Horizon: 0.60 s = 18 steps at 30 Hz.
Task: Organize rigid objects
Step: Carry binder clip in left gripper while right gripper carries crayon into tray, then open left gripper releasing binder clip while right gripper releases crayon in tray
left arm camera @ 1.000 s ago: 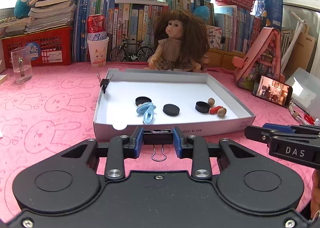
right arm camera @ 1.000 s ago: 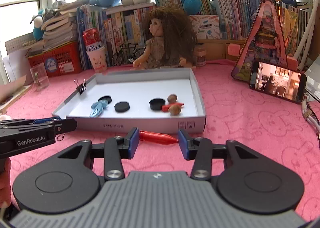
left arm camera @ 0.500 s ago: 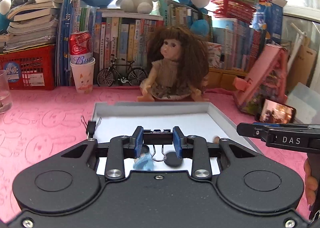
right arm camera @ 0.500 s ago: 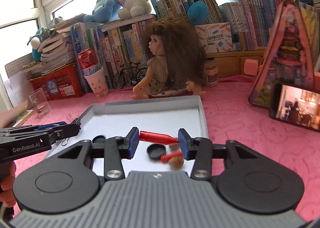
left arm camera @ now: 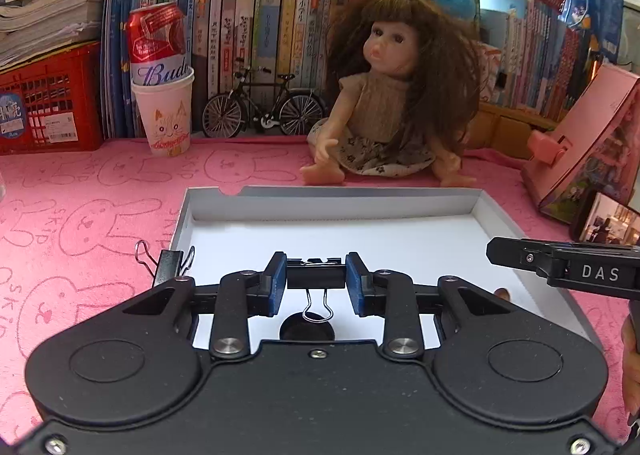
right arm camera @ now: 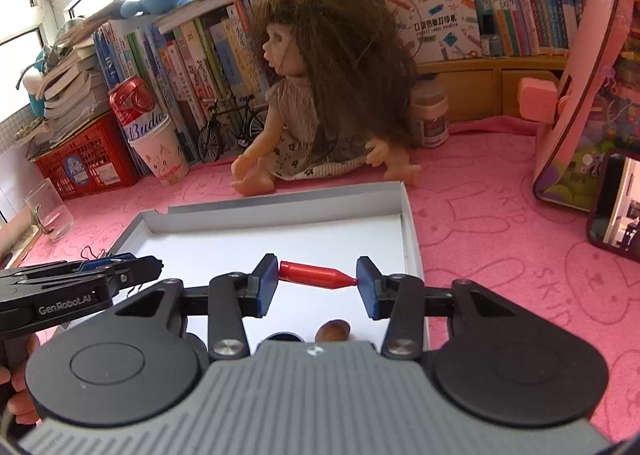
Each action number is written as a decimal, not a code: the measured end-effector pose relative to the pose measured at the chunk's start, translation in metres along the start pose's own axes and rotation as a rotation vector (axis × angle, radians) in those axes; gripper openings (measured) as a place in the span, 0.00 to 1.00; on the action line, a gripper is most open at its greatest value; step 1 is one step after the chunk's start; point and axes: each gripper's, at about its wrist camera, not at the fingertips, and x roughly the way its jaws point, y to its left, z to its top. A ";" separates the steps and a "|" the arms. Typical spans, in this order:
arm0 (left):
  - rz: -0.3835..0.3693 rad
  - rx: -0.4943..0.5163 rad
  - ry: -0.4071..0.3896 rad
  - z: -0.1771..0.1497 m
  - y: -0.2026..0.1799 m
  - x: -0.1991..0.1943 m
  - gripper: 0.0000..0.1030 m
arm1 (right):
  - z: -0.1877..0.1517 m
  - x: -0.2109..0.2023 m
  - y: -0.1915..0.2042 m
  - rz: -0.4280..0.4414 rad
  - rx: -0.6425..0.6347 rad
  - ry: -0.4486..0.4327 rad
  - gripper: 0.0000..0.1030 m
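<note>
Left gripper (left arm camera: 316, 283): my pads are clamped on a black binder clip (left arm camera: 316, 278), gripped across its body so the wire loop hangs free below.
Right gripper (right arm camera: 317, 282): my pads pinch a red pen cap (right arm camera: 314, 274) end to end, held level.
Tray (left arm camera: 332, 202): the white tray lies under both grippers; I judge I carry both things here to drop them in.
Already inside: a black disc (left arm camera: 307, 329), a brown nut (right arm camera: 333, 330).
Tray edge: another clip (left arm camera: 168, 265) is clipped to the left wall.
</note>
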 end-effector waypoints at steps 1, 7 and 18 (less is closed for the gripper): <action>0.004 0.000 0.009 -0.001 0.000 0.003 0.29 | -0.001 0.002 0.000 0.000 0.001 0.008 0.46; 0.018 0.002 0.047 -0.005 -0.001 0.014 0.29 | -0.002 0.009 0.002 -0.002 0.000 0.034 0.46; 0.007 -0.018 0.059 -0.007 -0.003 0.014 0.45 | -0.006 0.008 0.003 -0.017 -0.005 0.039 0.65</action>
